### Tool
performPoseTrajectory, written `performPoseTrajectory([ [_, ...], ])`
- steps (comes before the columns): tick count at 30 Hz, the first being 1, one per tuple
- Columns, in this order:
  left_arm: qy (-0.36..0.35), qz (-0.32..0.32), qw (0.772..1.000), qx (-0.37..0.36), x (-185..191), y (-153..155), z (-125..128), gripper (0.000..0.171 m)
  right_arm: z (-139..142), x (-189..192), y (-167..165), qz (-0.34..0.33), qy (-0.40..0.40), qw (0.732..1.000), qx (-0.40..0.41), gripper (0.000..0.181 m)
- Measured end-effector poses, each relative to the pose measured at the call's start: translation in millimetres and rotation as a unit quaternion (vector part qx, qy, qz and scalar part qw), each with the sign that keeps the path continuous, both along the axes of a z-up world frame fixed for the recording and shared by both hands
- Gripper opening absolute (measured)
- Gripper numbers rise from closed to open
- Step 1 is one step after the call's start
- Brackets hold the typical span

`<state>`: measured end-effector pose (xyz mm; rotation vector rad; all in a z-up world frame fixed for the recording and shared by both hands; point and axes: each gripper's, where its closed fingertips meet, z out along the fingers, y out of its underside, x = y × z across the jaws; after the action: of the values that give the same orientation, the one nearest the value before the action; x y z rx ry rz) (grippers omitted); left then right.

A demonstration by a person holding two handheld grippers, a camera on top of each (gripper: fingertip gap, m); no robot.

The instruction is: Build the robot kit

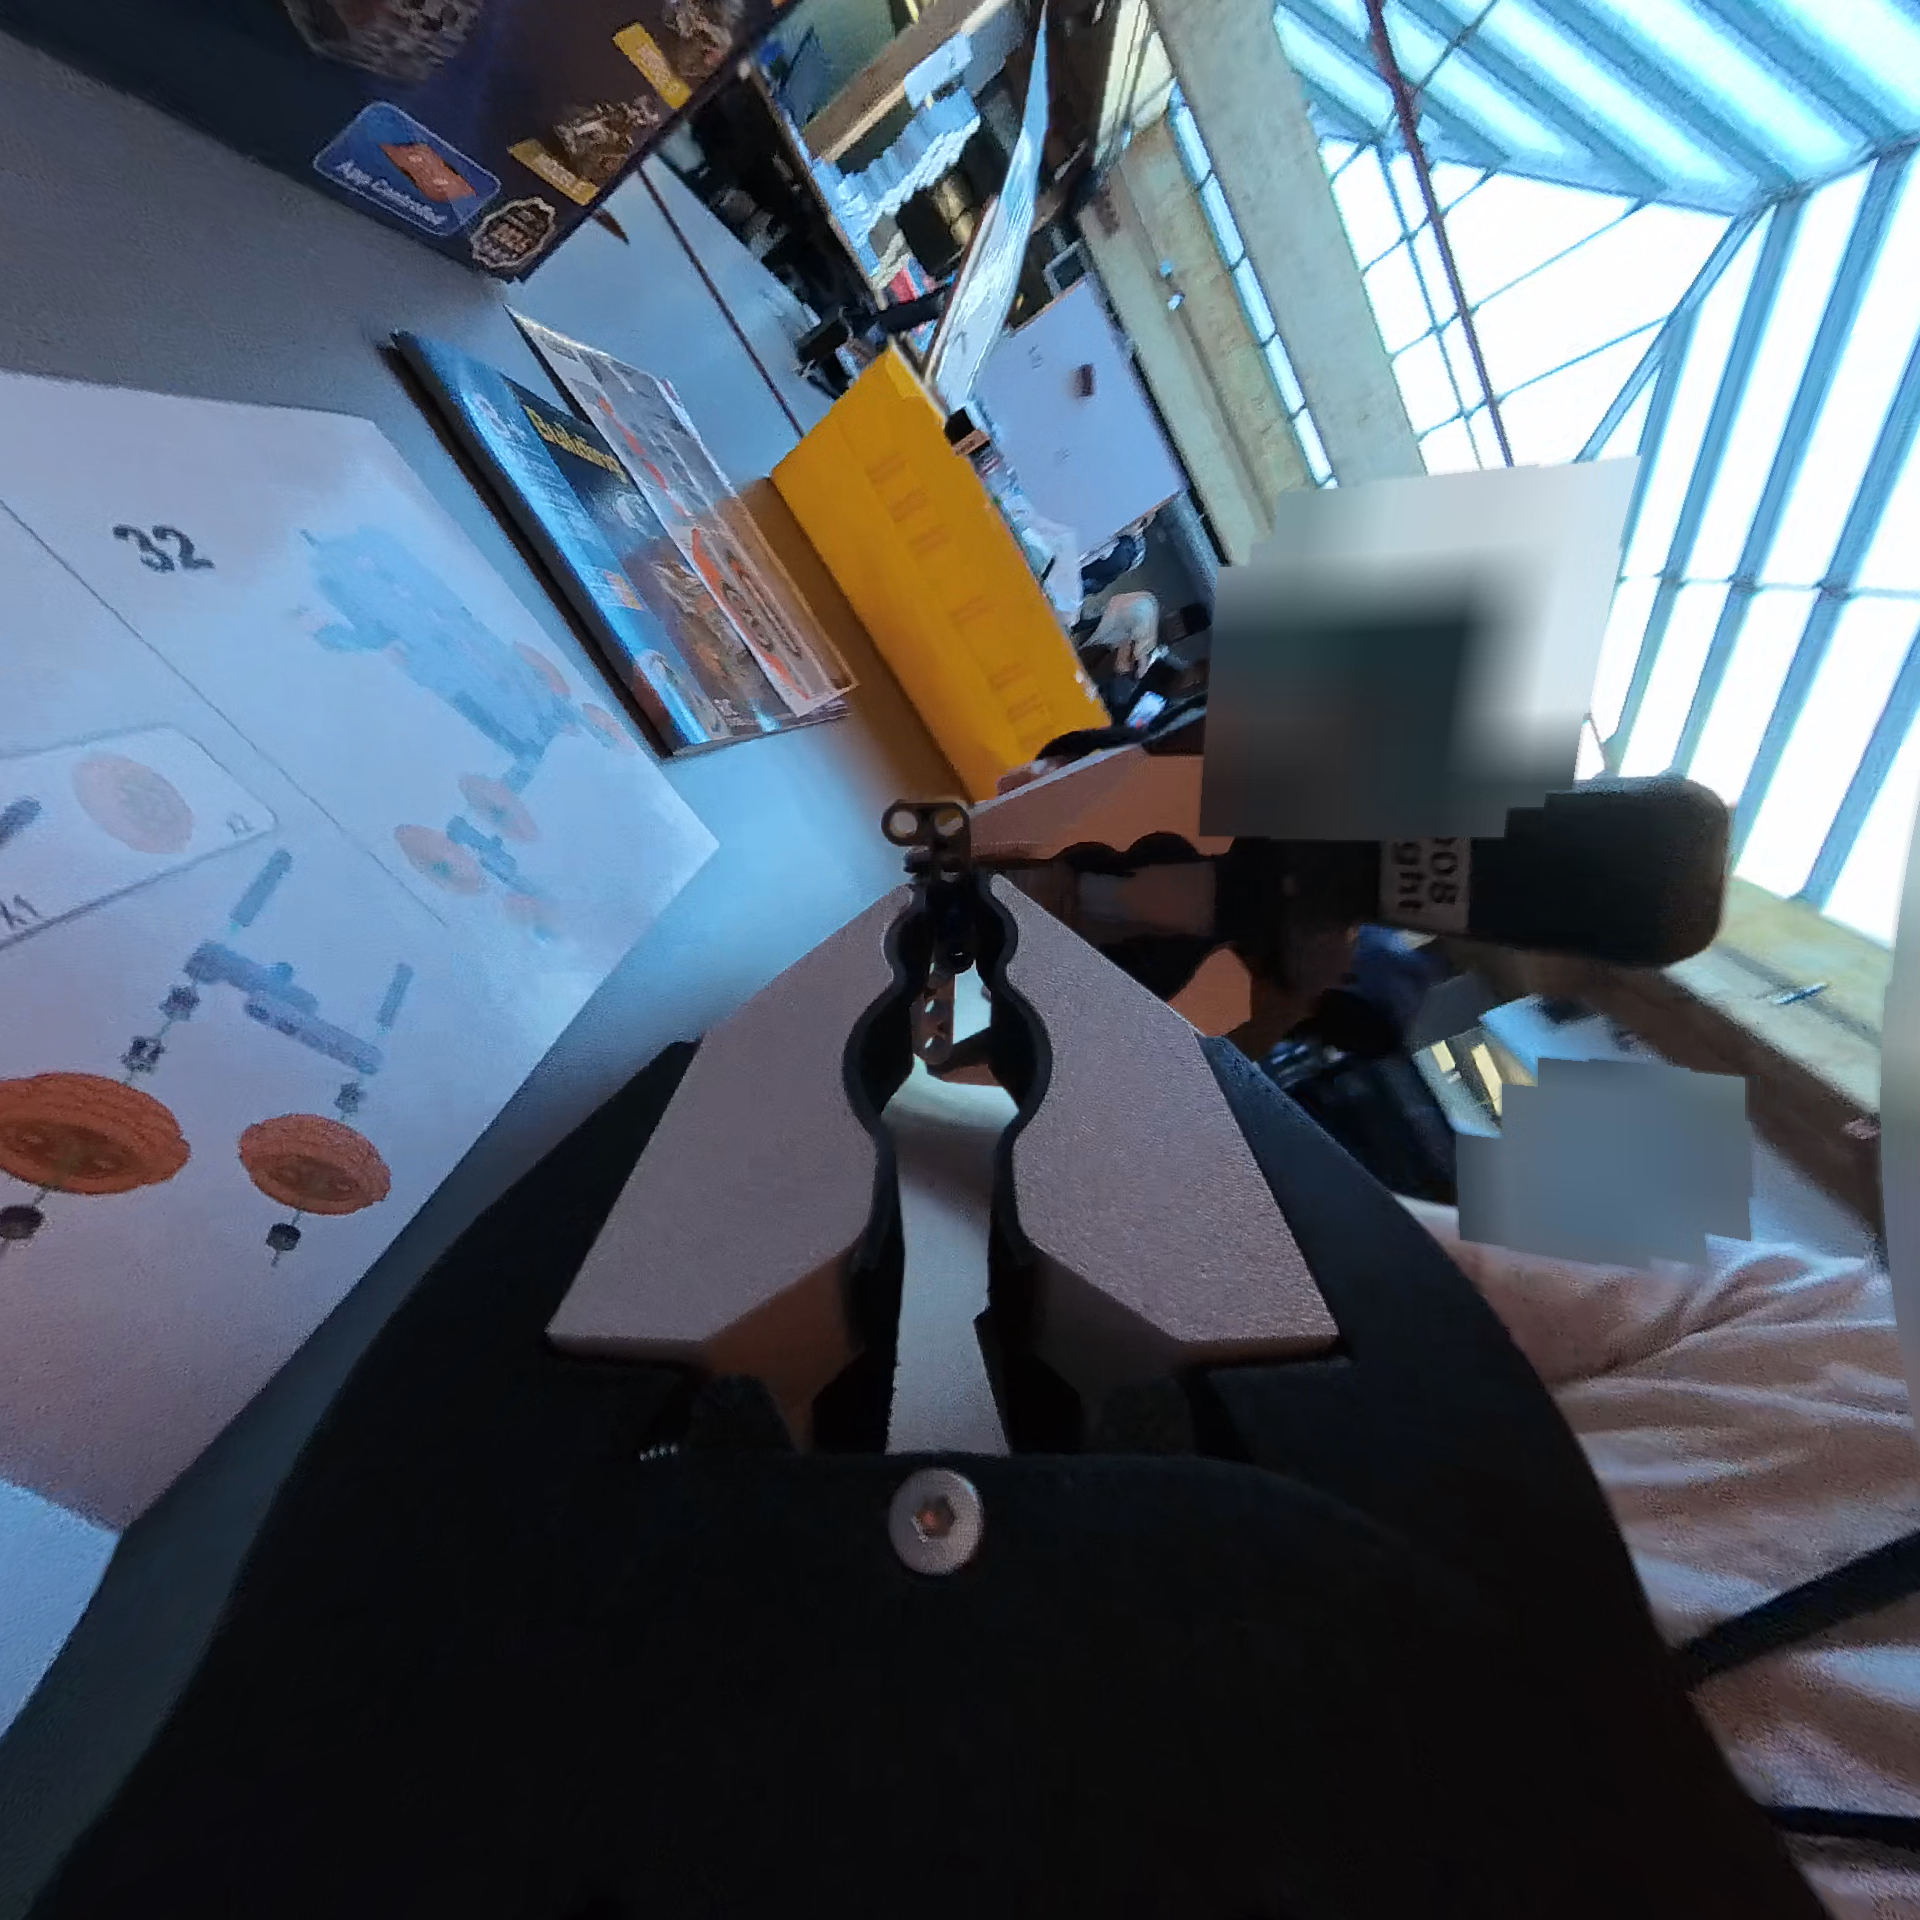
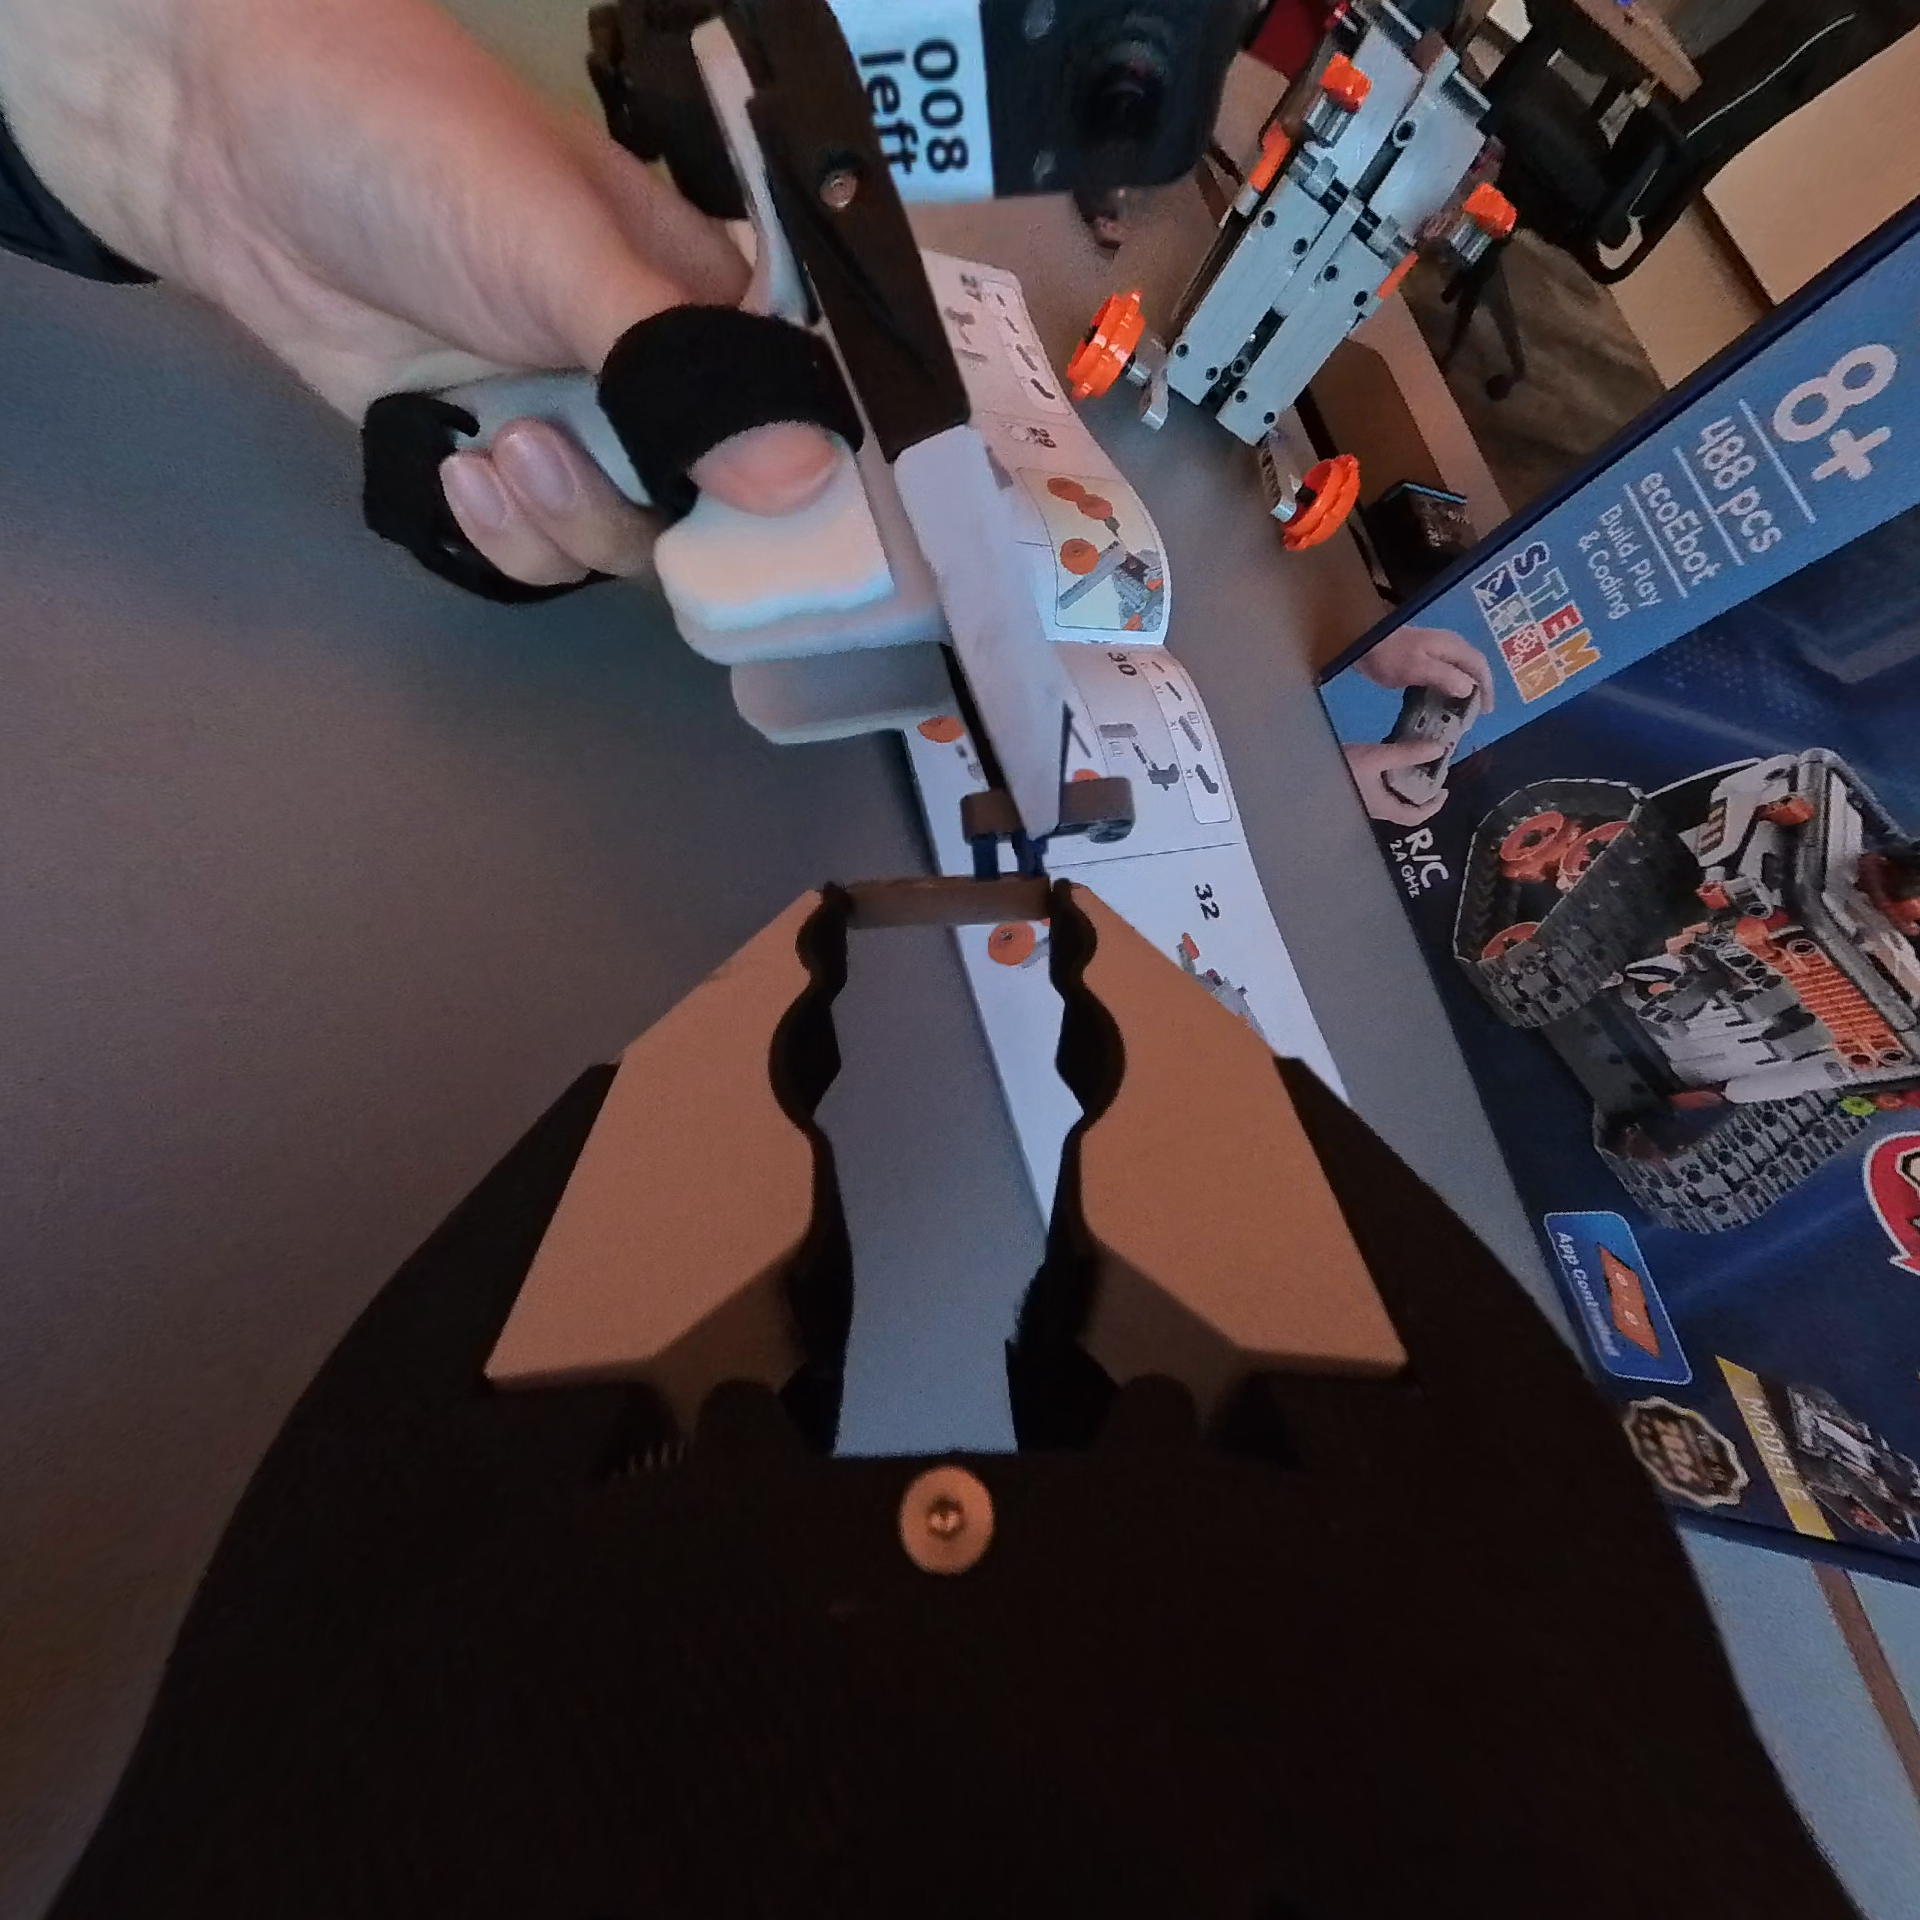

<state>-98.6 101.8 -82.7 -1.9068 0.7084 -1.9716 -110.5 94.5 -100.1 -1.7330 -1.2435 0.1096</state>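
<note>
My left gripper (image 1: 940, 883) is shut on a small grey holed beam (image 1: 925, 826) that sticks out past its tips. In the right wrist view a hand (image 2: 416, 208) holds that gripper (image 2: 1039, 821) pointing down from above, with its beam (image 2: 1096, 805) showing either side of the finger. My right gripper (image 2: 948, 891) is shut on a second dark grey beam (image 2: 935, 906), held crosswise between its tips. Blue pins (image 2: 1023, 854) join the two beams. The right gripper's fingers (image 1: 1101, 800) reach in from the right in the left wrist view.
An open instruction booklet (image 2: 1143, 987) lies on the grey table (image 2: 312, 935), also in the left wrist view (image 1: 312, 831). A blue kit box (image 2: 1662, 831) is to the right. A part-built grey model with orange wheels (image 2: 1309, 270) stands behind. A yellow bin (image 1: 935, 582) and booklets (image 1: 644, 551) lie farther off. My two grippers' fingertips are within a few centimetres of each other.
</note>
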Motion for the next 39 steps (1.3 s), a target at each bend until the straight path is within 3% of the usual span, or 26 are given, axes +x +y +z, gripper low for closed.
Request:
performPoseTrajectory([
  [3,0.025,0.002,0.999,0.040,-1.1,-0.7,-2.2,0.004,-2.0,-1.4,-0.3,0.000,-0.002,1.000,-0.003,0.038],
  [11,0.047,0.008,0.997,0.053,-1.5,2.1,-10.1,0.004,-3.1,0.9,1.6,-0.010,0.002,1.000,-0.008,0.038],
  [29,0.042,0.020,0.998,0.036,0.7,3.9,-12.4,0.004,-8.4,0.5,1.5,-0.017,-0.028,0.999,-0.013,0.037],
  [39,0.038,0.018,0.999,0.018,0.2,4.3,-14.8,0.004,-10.7,-1.1,2.2,0.012,-0.001,1.000,0.005,0.037],
])
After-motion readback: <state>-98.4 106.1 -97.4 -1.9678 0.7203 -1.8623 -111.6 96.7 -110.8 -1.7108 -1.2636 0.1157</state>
